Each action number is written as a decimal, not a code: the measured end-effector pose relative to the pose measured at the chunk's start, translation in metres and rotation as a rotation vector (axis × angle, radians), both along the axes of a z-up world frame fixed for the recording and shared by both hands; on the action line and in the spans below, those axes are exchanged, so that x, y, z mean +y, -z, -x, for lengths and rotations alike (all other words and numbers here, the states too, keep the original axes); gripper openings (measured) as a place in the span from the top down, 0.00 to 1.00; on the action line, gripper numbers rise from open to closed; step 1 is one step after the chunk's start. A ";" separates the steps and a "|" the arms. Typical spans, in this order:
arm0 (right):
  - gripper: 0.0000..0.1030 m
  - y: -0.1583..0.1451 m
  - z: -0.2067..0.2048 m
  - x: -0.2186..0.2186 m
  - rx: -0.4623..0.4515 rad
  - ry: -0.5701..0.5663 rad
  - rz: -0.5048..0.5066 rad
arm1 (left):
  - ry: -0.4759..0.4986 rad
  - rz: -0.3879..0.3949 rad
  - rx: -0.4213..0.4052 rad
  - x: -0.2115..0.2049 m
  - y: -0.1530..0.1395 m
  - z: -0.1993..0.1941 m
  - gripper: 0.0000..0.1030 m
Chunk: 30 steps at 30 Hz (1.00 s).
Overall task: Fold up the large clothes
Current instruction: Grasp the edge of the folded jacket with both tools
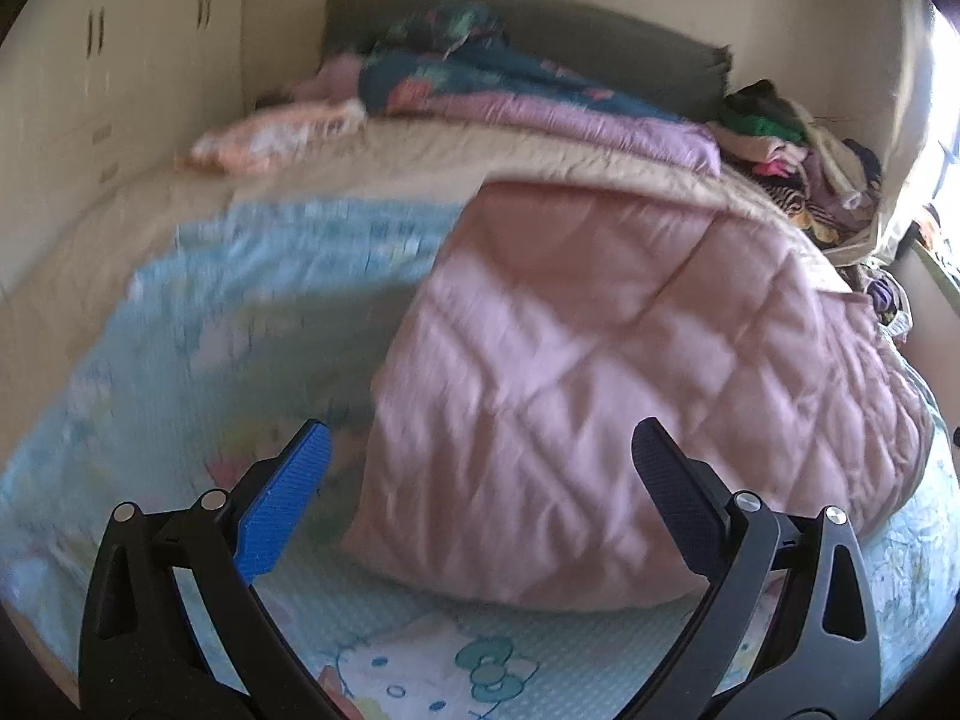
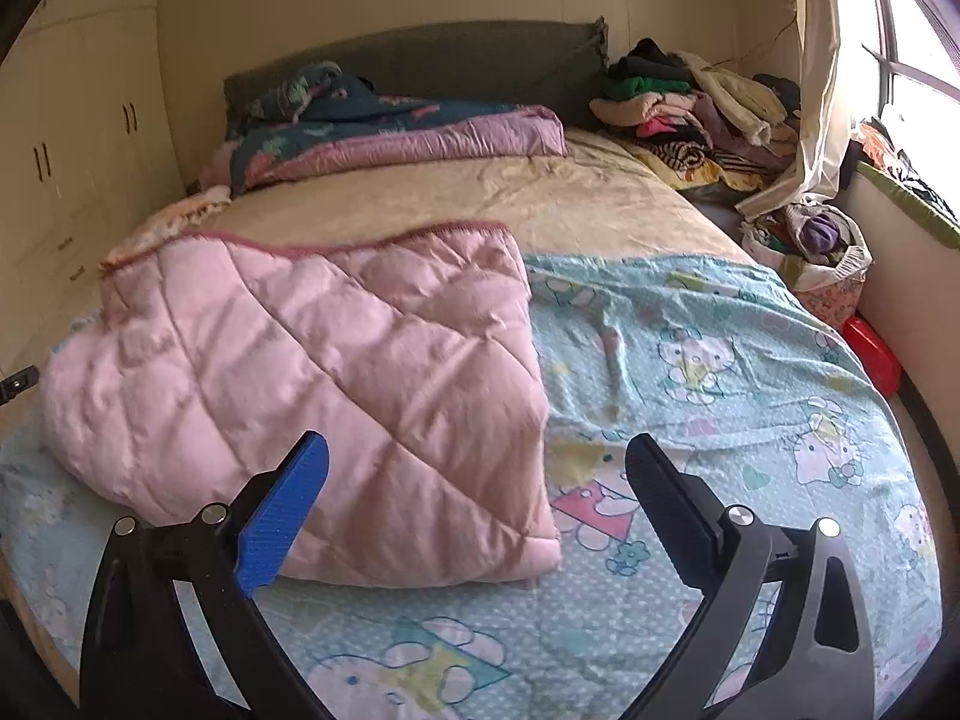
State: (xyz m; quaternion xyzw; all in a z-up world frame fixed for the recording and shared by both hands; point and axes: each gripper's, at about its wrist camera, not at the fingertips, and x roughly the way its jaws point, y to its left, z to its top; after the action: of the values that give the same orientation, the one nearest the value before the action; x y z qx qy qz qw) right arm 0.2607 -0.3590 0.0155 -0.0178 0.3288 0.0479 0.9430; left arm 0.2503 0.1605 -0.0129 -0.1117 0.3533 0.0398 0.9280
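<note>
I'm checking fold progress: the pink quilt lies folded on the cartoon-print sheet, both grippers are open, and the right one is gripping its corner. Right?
Not quite. The right gripper grips nothing: in the right wrist view its jaws stand apart in the air, above the pink quilt and the cartoon-print sheet. The left gripper is open too.

Black linkage arms, silver pivot pins, one blue ribbed pad [image 2: 282, 516].

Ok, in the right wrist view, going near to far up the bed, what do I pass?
Cartoon sheet → pink quilt → beige bedspread → purple blanket → grey headboard.
</note>
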 end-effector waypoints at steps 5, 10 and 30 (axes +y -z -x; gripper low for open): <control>0.04 0.026 -0.027 -0.005 0.051 0.018 0.008 | -0.002 0.138 0.051 0.016 0.032 -0.014 0.09; 0.15 0.045 -0.053 -0.008 0.098 0.012 -0.043 | 0.034 0.168 0.012 0.011 0.036 -0.024 0.54; 0.88 0.033 -0.147 0.008 0.089 0.139 -0.092 | 0.003 -0.010 0.024 -0.014 0.013 -0.117 0.81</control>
State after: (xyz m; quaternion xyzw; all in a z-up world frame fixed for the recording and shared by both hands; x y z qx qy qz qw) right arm 0.4077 -0.3512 -0.0171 0.0503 0.3681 -0.0020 0.9284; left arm 0.3675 0.1465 -0.0261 -0.1061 0.3644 0.0417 0.9242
